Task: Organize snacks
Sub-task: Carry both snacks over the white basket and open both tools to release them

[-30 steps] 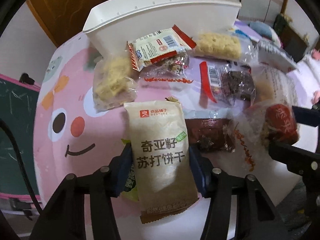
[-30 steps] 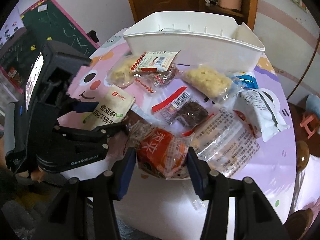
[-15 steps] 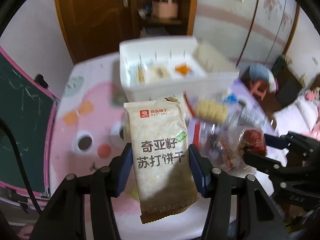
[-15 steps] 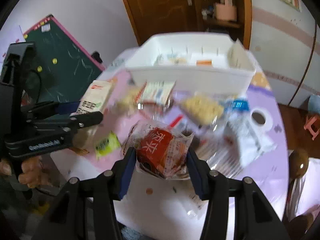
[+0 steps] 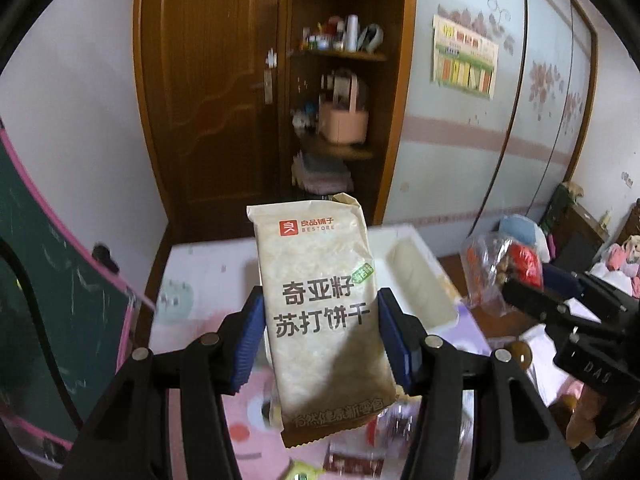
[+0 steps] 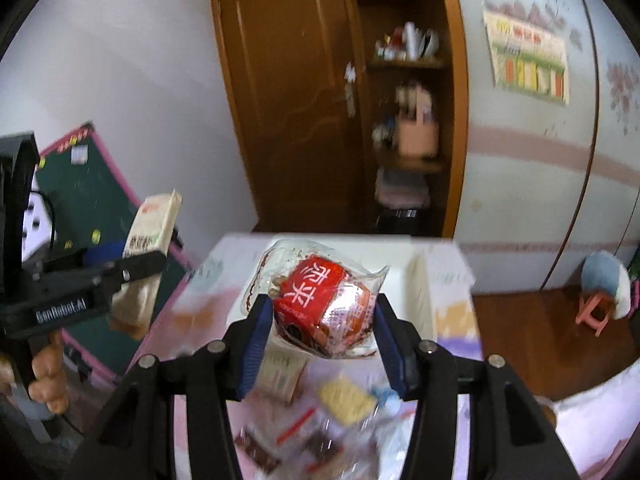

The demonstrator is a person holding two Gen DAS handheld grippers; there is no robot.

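Left hand-held gripper (image 5: 320, 334) clamps soda cracker pack (image 5: 320, 300); right hand-held gripper (image 6: 320, 340) clamps red-label snack bag (image 6: 322, 306). Both raised over white bin (image 5: 416, 280), likely for dropping in.

Both grippers are up in the air. The left gripper (image 5: 320, 340) has its fingers (image 5: 250, 342) clamped on the sides of a cracker packet (image 5: 320, 292) standing upright between them. The right gripper (image 6: 320, 332) is closed on a red snack bag (image 6: 322, 306). A bare hand (image 6: 46, 376) grips the left handle.
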